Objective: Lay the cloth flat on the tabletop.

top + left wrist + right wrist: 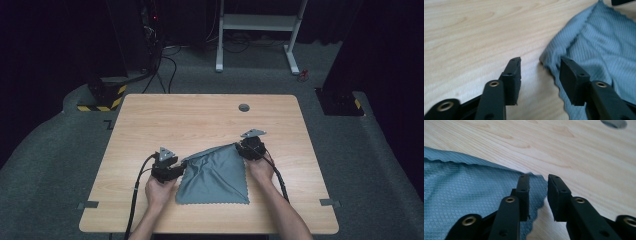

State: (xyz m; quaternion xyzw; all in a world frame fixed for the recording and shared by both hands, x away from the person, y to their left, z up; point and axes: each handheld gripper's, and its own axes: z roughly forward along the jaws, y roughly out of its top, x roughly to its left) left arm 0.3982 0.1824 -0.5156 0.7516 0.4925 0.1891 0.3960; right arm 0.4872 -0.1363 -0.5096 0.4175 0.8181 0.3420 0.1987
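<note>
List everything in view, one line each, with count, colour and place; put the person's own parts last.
cloth: one, grey-blue, near middle of the table, far edge rumpled
table: one, light wood, centre of the high view
grommet: one, grey, round, far side of the tabletop
tape pieces: two, grey, on the near left and right table edges
white frame: one, on the floor beyond the table
striped base: one, yellow and black, far left on the floor
left gripper: one, black, at the cloth's left corner, jaws open
right gripper: one, black, at the cloth's far right corner, jaws open
hands: two, holding the grippers
</note>
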